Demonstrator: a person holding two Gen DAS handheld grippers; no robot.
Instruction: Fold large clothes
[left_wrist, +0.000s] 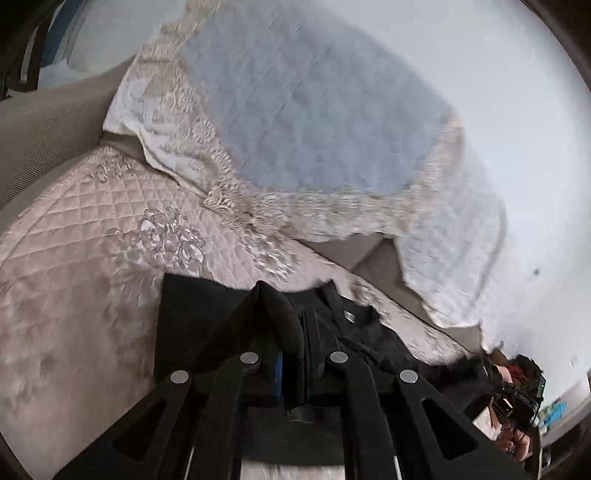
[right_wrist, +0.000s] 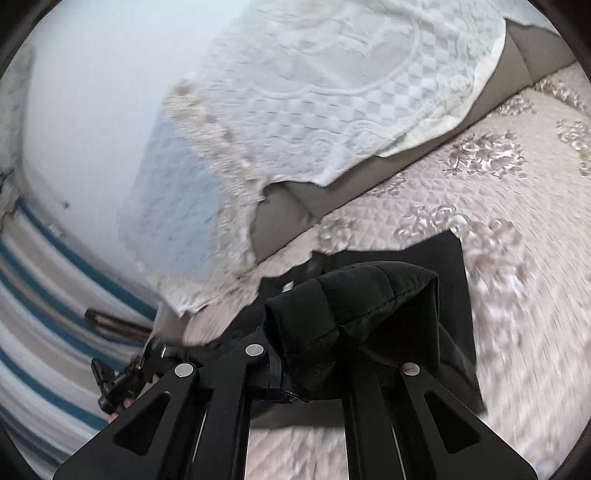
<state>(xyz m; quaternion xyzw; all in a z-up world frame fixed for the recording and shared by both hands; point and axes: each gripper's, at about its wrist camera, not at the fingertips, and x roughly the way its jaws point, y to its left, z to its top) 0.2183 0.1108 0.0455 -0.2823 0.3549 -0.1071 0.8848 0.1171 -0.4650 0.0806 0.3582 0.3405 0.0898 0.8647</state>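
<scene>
Black garment (left_wrist: 221, 325) lies on quilted bedspread (left_wrist: 74, 258) near its back edge, just below the white lace-trimmed cover (left_wrist: 295, 110) draped over the headboard area. Both near corners are lifted.

Left gripper (left_wrist: 295, 332): jaws pressed together, pinching a fold of black fabric. Right gripper (right_wrist: 306, 347): jaws closed too, w/ a thick bunched wad of the same garment (right_wrist: 369, 295) humped over them.

Risks, judged from these frames:
- R grip looks bulky and uneven; the wad could slip out if pulled fast, and the fold would land crooked.
- L pinch looks thin, maybe a single layer near the collar/label; the under layer may stay behind, so the fold edge won't line up.
- Both views are motion-blurred, so the hands are prob. moving quick; fabric dragging on the quilt could wrinkle or shift the flat part.
- Lace cover edge hangs close to the garment's far side; a carried hem could snag it.

View diffs:
- L wrist shows the garment's inner label and collar area, a blue pad strip between the fingers, plus the other gripper and a hand (left_wrist: 517, 439) at lower right.
- R wrist shows the flat squared garment panel toward the bedspread's right side, the checker-woven cover, and blue-striped fabric (right_wrist: 44, 332) at left; the left gripper appears small at lower left. No label detail is legible here.
</scene>
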